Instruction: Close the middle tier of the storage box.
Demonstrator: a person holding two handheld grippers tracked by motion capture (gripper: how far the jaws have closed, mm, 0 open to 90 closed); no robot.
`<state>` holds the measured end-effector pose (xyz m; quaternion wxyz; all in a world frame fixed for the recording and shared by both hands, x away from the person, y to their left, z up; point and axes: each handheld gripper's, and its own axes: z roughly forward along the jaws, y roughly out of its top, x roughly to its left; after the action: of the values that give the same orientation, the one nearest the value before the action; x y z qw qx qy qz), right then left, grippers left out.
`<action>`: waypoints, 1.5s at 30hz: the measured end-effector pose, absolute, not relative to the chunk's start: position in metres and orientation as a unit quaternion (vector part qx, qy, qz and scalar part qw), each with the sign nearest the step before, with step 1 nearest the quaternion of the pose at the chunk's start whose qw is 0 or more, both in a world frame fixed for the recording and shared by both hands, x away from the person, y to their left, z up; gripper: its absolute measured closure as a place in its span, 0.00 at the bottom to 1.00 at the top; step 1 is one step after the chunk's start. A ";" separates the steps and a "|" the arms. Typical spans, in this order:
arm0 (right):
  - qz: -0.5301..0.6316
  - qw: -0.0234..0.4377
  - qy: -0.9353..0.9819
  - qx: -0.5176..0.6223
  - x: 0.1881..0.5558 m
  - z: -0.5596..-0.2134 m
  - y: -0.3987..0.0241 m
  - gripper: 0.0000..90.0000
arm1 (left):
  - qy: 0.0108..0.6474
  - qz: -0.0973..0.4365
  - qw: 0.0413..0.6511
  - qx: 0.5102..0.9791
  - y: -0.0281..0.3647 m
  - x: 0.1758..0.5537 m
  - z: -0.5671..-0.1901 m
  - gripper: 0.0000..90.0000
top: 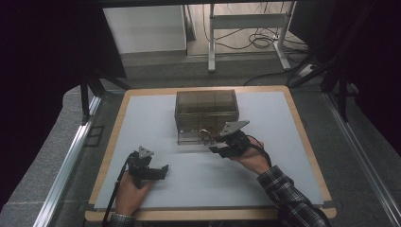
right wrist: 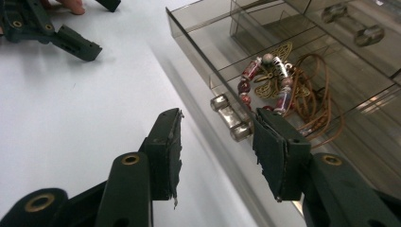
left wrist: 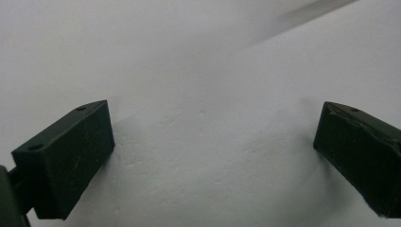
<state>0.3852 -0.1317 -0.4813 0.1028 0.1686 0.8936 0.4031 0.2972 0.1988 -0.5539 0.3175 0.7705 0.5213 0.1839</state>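
Up close, the right gripper [right wrist: 217, 146] stands with its jaws partly apart and nothing pressed between them; the small cylindrical drawer knob [right wrist: 231, 117] lies just beyond the gap, toward 12 o'clock. That right gripper view shows what the high view cannot — the pulled-out drawer [right wrist: 198, 35] of smoky clear plastic holds a beaded necklace [right wrist: 267, 78] with red and silver beads, a brass filigree pendant and a coil of brown cord. The knob's long axis runs along the drawer front, from 10 to 4 o'clock.

From the high view, the right gripper [top: 226, 142] points toward 10 o'clock at the foot of the drawer cabinet [top: 206, 111], which stands mid-table on the grey mat [top: 156, 118]. The left gripper [top: 158, 171] rests at 7 o'clock from the cabinet, well apart, pointing to 3 o'clock — its jaws wide over bare mat [left wrist: 203, 94] in the left gripper view.
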 end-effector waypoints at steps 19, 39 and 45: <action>0.392 0.097 0.900 0.164 0.381 -0.492 -0.134 0.56 | 0.524 0.183 0.318 0.769 0.198 0.297 -0.554 0.00; 0.374 0.103 0.906 0.170 0.389 -0.502 -0.134 0.73 | 0.523 0.183 0.318 0.769 0.198 0.297 -0.554 0.00; 0.368 0.109 0.908 0.169 0.391 -0.505 -0.132 0.78 | 0.524 0.183 0.318 0.769 0.198 0.297 -0.554 0.00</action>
<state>0.3914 -0.1324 -0.5046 0.1088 0.1689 0.9078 0.3683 0.2969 0.1984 -0.5540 0.3182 0.7688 0.5236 0.1831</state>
